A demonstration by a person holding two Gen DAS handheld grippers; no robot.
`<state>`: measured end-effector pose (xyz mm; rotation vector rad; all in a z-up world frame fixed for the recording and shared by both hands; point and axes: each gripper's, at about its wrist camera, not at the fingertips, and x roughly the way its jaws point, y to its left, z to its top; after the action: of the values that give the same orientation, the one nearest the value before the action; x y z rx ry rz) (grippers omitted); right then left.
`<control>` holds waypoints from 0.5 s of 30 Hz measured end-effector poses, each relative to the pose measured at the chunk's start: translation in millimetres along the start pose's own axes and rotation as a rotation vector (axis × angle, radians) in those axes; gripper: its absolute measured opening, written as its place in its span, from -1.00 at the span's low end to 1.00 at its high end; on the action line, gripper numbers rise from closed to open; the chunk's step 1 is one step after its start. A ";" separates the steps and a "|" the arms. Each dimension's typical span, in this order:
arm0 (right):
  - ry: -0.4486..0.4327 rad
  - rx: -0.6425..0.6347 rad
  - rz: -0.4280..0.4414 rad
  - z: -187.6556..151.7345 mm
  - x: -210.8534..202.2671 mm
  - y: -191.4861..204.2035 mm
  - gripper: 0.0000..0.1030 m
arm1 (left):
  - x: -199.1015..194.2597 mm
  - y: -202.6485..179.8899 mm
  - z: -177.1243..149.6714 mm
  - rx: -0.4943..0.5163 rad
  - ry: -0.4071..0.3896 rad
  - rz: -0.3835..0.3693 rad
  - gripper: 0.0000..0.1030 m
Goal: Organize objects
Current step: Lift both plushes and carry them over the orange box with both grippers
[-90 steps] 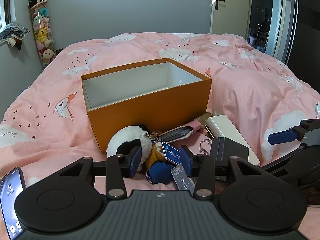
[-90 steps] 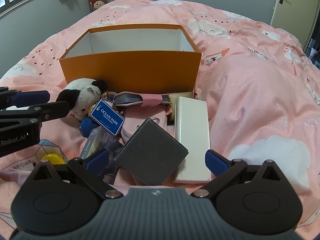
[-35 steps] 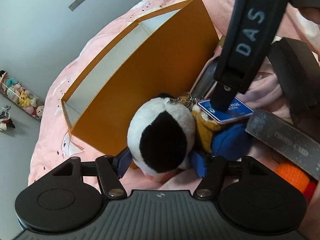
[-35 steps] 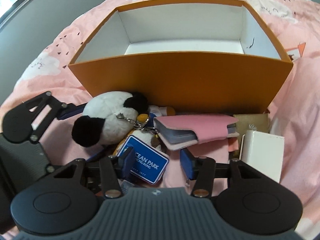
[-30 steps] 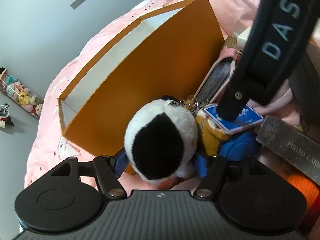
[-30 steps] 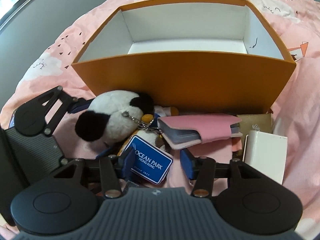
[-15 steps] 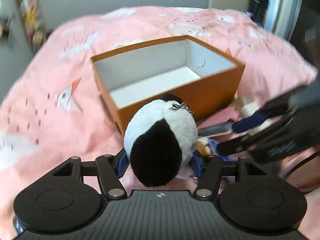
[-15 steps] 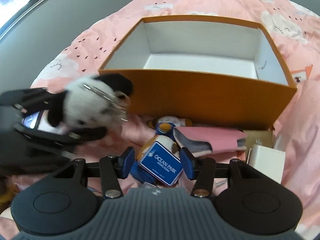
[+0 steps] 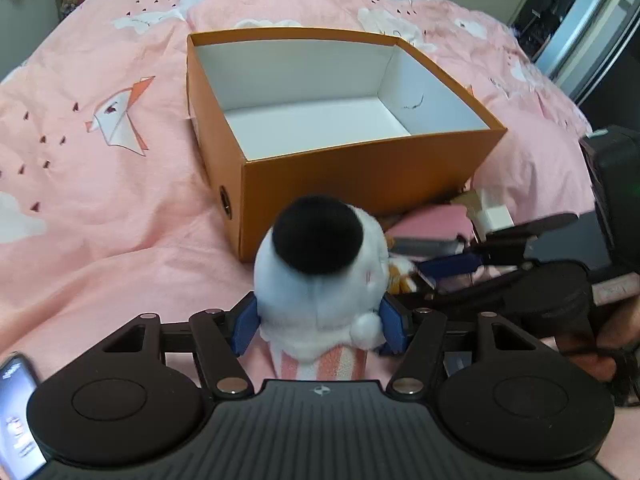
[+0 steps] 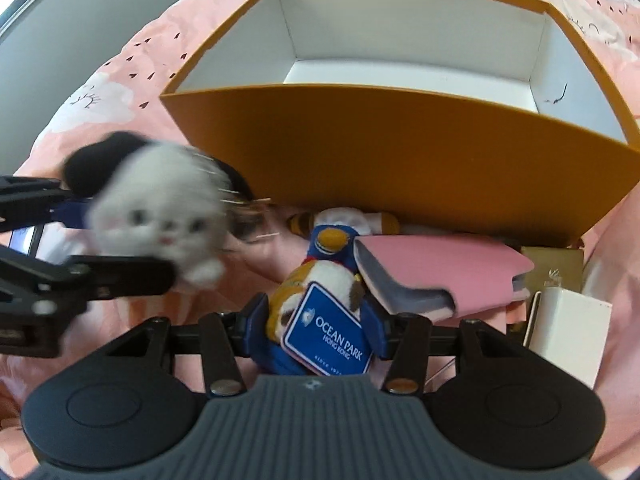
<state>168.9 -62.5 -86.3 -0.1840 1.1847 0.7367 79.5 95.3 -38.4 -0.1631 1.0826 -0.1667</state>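
Observation:
An open orange box (image 9: pixel 360 168) with a white, bare inside sits on the pink bed; it also shows in the right wrist view (image 10: pixel 400 140). My left gripper (image 9: pixel 318 326) is shut on a white and black plush toy (image 9: pixel 320 276), held above the bedding in front of the box's near corner. The toy (image 10: pixel 160 216) appears blurred at the left of the right wrist view. My right gripper (image 10: pixel 316 326) is shut on a blue penguin plush keychain (image 10: pixel 320 276) with a blue "Ocean Park" tag (image 10: pixel 328 338), just in front of the box.
A pink card holder (image 10: pixel 432 276), a gold box (image 10: pixel 554 268) and a white box (image 10: pixel 568 328) lie right of the keychain against the orange box. A phone (image 9: pixel 18 416) lies at lower left. The pink duvet (image 9: pixel 100 160) surrounds everything.
My left gripper has lifted the plush toy off the pile and turned it. My right gripper has closed on the penguin keychain and moved nearer the box.

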 end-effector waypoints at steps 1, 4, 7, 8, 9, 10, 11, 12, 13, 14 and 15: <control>0.001 0.002 0.002 0.4 1.5 -0.7 0.05 | 3.4 0.3 -0.7 0.004 -0.004 0.004 0.41; 0.010 -0.006 0.003 0.4 7.4 -0.9 0.06 | 12.0 -2.7 -4.1 0.024 0.005 0.026 0.42; 0.020 -0.013 -0.003 -1.3 9.5 1.0 0.10 | 10.3 -0.8 -6.1 0.021 0.011 0.030 0.42; 0.020 -0.019 -0.003 -1.8 10.3 2.1 0.15 | 9.6 -0.4 -5.8 0.021 0.015 0.030 0.42; 0.022 -0.029 -0.004 -2.7 11.8 3.7 0.23 | 8.8 0.1 -5.1 0.021 0.020 0.029 0.42; 0.026 -0.043 -0.005 -3.5 14.1 5.4 0.28 | 9.1 0.7 -3.7 0.014 0.025 0.024 0.42; 0.030 -0.056 -0.002 -4.7 16.9 7.4 0.37 | 7.8 2.3 -3.0 0.000 0.028 0.016 0.41; 0.023 -0.057 -0.009 -5.3 18.3 10.1 0.24 | 5.9 4.1 -2.6 -0.019 0.024 0.014 0.39; 0.011 -0.058 -0.038 -6.8 18.1 11.6 0.15 | 4.2 4.9 -2.6 -0.031 0.017 0.018 0.39; 0.003 -0.061 -0.057 -7.5 17.0 12.0 0.06 | 2.0 5.0 -3.6 -0.040 0.010 0.018 0.37; -0.004 -0.040 -0.048 -8.0 14.4 9.1 0.01 | -1.7 4.5 -5.5 -0.049 -0.003 0.020 0.36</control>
<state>159.8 -53.5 -100.1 -0.2434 1.1581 0.7183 74.1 99.8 -40.4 -0.1970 1.0854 -0.1220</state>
